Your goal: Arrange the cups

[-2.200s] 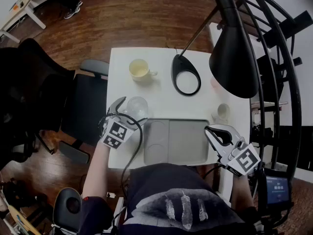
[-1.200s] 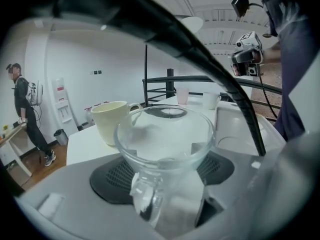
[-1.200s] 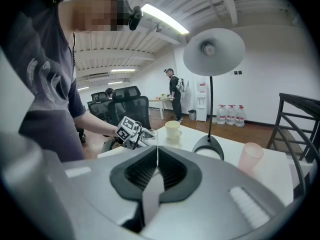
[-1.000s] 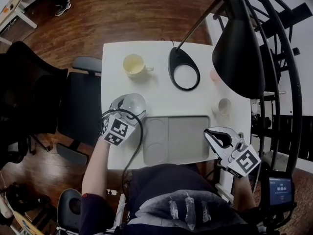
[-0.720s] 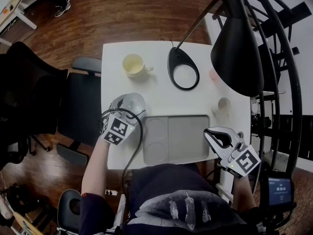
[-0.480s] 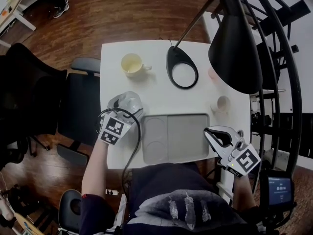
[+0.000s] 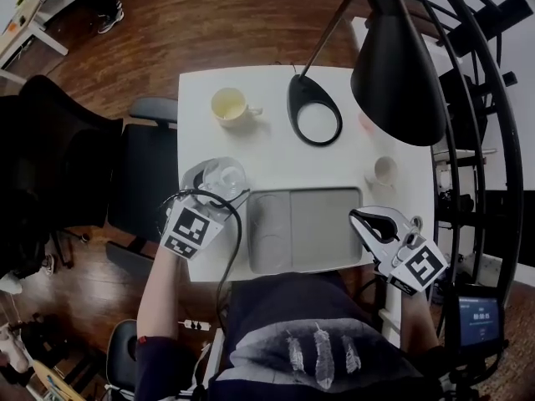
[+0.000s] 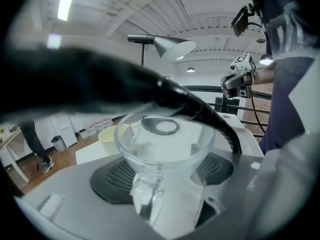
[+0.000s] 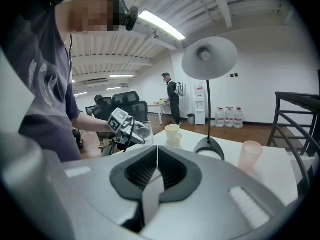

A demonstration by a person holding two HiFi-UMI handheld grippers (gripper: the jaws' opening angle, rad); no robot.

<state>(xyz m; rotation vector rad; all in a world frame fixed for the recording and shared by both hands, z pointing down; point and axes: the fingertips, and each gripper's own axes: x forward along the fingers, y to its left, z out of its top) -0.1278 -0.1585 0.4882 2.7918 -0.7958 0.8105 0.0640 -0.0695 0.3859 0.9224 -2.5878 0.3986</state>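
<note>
Left gripper clamped, right gripper closed

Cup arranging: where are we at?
Done: nothing yet; the grey tray with round recesses holds no cup. In hand: the left gripper grips the clear glass mug left of the tray; the right gripper is shut and empty. Left: that mug, the cream mug at the far side, and the small pale cup on the right.

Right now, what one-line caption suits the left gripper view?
Left gripper clamps a clear glass cup, handle toward the camera; cream mug and desk lamp behind.
</note>
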